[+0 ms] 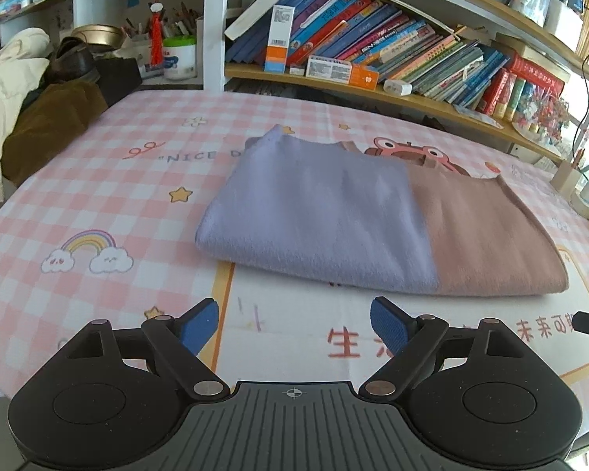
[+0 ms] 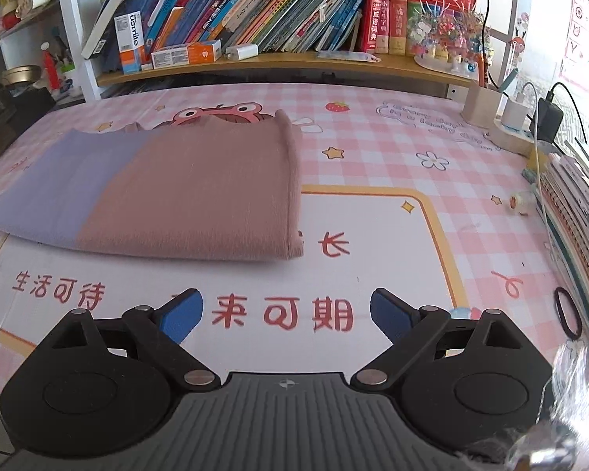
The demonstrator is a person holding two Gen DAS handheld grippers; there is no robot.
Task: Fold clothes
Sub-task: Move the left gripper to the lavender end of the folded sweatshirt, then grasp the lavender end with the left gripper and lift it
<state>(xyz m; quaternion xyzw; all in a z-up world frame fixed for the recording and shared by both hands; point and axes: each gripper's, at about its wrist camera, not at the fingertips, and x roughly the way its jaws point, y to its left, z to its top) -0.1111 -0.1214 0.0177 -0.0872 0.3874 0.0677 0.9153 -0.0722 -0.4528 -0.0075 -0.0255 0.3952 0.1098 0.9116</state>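
Both my tongs hang over the near side of the table, and neither one has anything in it. My left gripper (image 1: 294, 324) stands wide, blue pads (image 1: 388, 325) well apart, only the printed tablecloth (image 1: 137, 196) showing between them. My right gripper (image 2: 286, 314) is just as wide, blue pads (image 2: 178, 320) spread with red characters on the cloth showing in the gap. The folded garment (image 1: 373, 227) lies flat on the cloth just past my fingertips, touched by neither tong. It is a neat rectangle in two colours, lilac on its left part and dusty pink on the right; in the right view the garment (image 2: 169, 196) shows its pink end with a thick folded edge facing the open cloth. It partly covers a cartoon frog print (image 2: 216, 112) at its far side. Behind the table a bookshelf (image 1: 373, 90) runs across, crammed with leaning books (image 2: 255, 11). Far left, a heap of other clothes (image 1: 31, 125), cream and brown, sits at the table's edge, well apart from the folded piece. Over on the right side there is a black hair tie (image 2: 567, 314) on the cloth, a small roll of tape (image 2: 517, 202), and a stack of books (image 2: 577, 212) along the edge.
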